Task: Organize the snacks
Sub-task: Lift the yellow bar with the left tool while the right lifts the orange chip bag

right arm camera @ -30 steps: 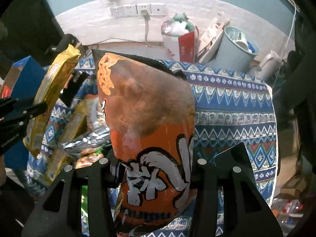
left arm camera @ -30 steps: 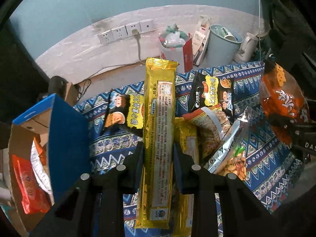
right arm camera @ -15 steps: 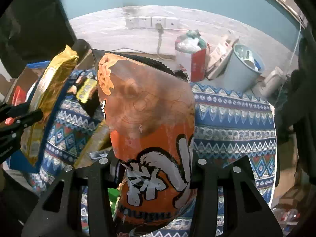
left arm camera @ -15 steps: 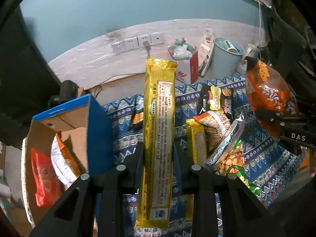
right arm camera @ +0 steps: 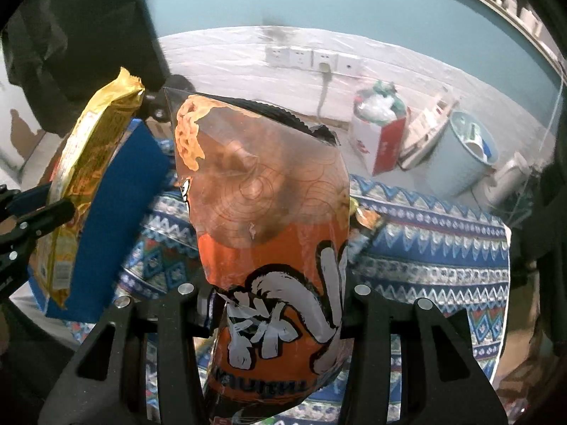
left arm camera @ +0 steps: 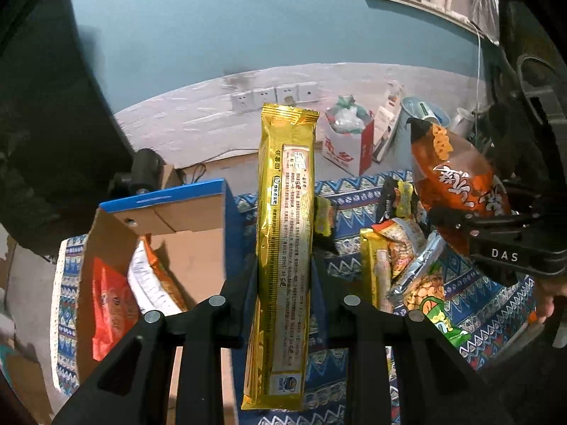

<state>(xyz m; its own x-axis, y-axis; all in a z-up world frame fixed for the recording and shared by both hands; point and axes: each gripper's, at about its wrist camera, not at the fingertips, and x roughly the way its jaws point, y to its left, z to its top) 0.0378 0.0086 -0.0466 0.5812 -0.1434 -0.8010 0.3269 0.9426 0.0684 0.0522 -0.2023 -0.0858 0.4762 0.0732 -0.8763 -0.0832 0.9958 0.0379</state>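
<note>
My left gripper (left arm camera: 283,269) is shut on a long gold snack packet (left arm camera: 285,233) and holds it upright, to the right of an open cardboard box with a blue flap (left arm camera: 184,226). The box holds a red packet (left arm camera: 106,304) and a white one. My right gripper (right arm camera: 276,304) is shut on an orange chip bag (right arm camera: 269,233), held up above the patterned cloth (right arm camera: 425,255). The orange bag also shows in the left wrist view (left arm camera: 457,173), and the gold packet in the right wrist view (right arm camera: 88,177).
Several snack packets (left arm camera: 407,258) lie heaped on the blue patterned cloth. Behind it stand a red-and-white box (left arm camera: 349,141), a pale blue bin (right arm camera: 467,152), a white kettle (right arm camera: 510,173) and wall sockets (left arm camera: 273,95).
Both grippers have risen with their packets and shifted left toward the box. More of the box's inside now shows in the left wrist view.
</note>
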